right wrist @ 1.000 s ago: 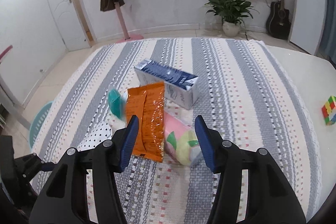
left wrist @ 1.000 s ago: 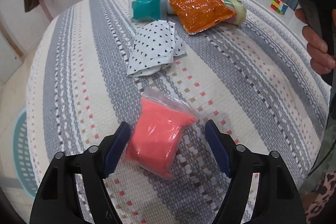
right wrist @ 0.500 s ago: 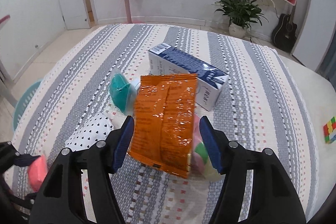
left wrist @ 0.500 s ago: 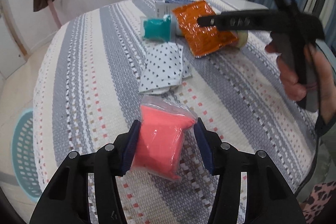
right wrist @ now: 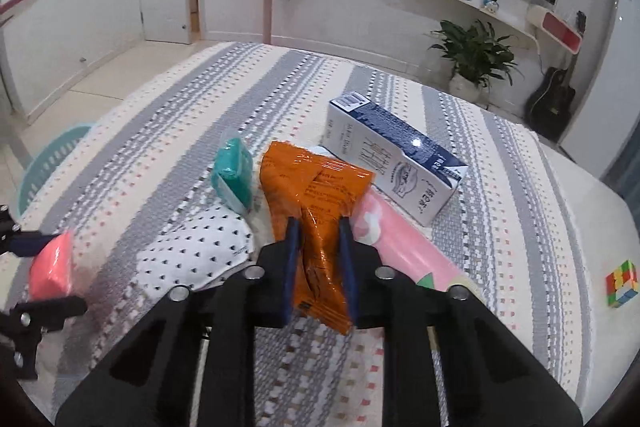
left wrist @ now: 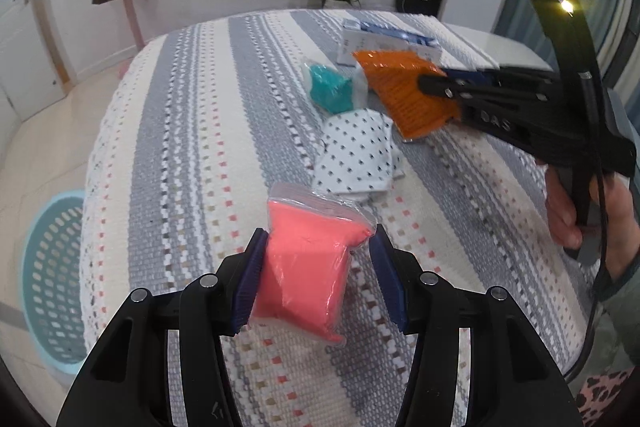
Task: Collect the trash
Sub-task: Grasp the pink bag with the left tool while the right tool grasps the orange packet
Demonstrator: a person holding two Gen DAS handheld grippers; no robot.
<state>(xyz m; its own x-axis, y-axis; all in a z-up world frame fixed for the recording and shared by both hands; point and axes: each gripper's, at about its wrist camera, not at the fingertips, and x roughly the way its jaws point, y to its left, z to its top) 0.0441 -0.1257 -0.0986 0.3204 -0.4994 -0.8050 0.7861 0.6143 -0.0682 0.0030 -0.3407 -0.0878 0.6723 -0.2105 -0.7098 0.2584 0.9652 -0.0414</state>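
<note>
My left gripper (left wrist: 319,237) is shut on a coral-pink plastic bag (left wrist: 308,267), which hangs just above the striped tablecloth (left wrist: 192,155). The same bag (right wrist: 52,267) shows at the far left of the right wrist view. My right gripper (right wrist: 319,225) is shut on an orange snack packet (right wrist: 316,183), which is pinched and creased between the blue pads. In the left wrist view the right gripper (left wrist: 432,83) reaches in from the right, a hand on its handle, with the orange packet (left wrist: 404,99) at its tip.
More trash lies around the orange packet: a teal packet (right wrist: 234,175), a white dotted pouch (right wrist: 196,255), a blue and white milk carton (right wrist: 396,163) and a pink roll (right wrist: 400,247). A teal laundry basket (left wrist: 52,279) stands on the floor left of the table. A colour cube (right wrist: 622,283) sits at the right.
The left jaws closed on the coral bag and raised it a little. The right gripper moved in over the orange packet and shut on it, crumpling it.
</note>
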